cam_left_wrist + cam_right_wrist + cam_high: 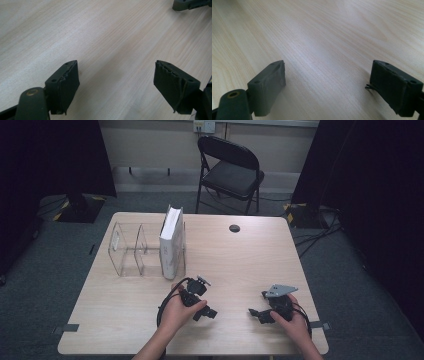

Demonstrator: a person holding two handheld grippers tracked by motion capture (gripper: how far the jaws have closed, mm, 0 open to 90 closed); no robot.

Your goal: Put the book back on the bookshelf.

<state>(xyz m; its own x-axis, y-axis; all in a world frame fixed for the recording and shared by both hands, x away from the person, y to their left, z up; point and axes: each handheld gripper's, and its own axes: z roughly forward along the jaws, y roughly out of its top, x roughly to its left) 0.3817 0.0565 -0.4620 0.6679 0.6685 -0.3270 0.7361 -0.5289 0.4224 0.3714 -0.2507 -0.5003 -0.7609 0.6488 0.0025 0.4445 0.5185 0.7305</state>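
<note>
Both the left gripper (209,312) and the right gripper (254,312) rest low near the table's (240,265) front edge with jaws spread and empty, while the white book (171,242) stands upright in the clear rack (131,251), propped by its end divider.

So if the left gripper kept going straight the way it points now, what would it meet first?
Probably the right gripper, seen ahead at the top edge of the left gripper view; before it lies bare table, though depth is unclear.
</note>
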